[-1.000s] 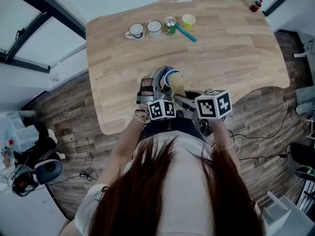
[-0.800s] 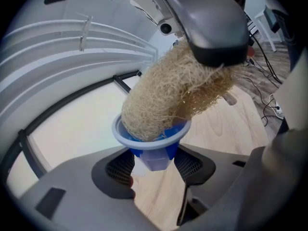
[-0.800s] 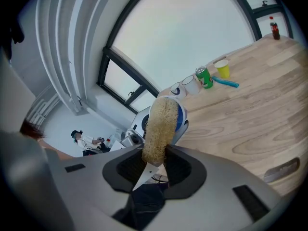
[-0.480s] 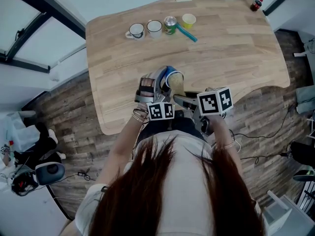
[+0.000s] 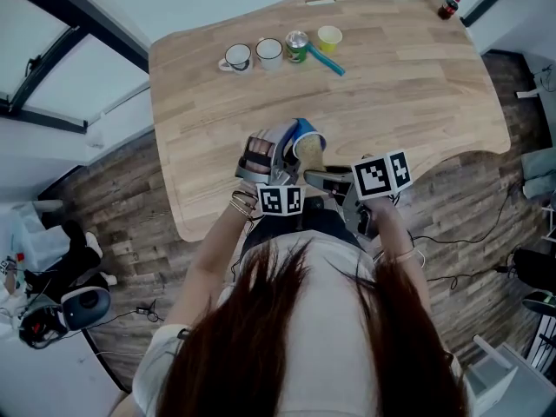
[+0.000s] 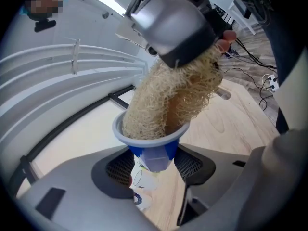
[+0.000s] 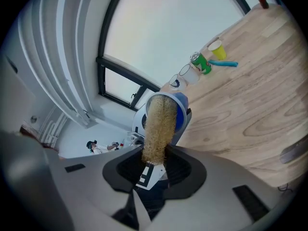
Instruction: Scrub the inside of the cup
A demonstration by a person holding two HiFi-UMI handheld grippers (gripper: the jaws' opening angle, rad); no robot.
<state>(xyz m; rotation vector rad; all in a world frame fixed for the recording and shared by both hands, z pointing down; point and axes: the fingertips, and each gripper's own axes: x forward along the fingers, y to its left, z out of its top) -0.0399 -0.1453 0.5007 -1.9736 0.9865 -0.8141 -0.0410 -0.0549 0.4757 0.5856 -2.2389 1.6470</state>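
1. Two grippers meet at the near edge of the table (image 5: 408, 94), with the blue cup (image 5: 306, 139) between them.
2. Left of the blue cup, the left gripper (image 6: 155, 166) has its jaws clamped on the cup's dark blue lower body, one pad on each side.
3. Seen in the left gripper view, the blue cup has a paler rim. It is tilted, and its mouth faces the right gripper.
4. Stuffed into that mouth is the far end of a tan, fibrous loofah (image 7: 159, 129), which fills most of the opening and touches the inside wall. Its near end sticks out of the blue cup to the right.
5. Right of the blue cup, the right gripper (image 7: 153, 170) has its jaws closed on the loofah's near end. A white tag (image 7: 146, 176) with black marks lies between the jaws, just under the loofah.
6. Well beyond the blue cup, a row stands along the table's far side. From left to right it holds a mug (image 5: 236, 57), a white cup (image 5: 268, 53), a green can (image 5: 297, 46) and a yellow cup (image 5: 329, 37).
7. A teal stick (image 5: 328, 62) lies flat on the side of the can and yellow cup nearer the blue cup.
8. Far to the right of the blue cup, a dark bottle (image 5: 448, 8) stands at the table's far corner.
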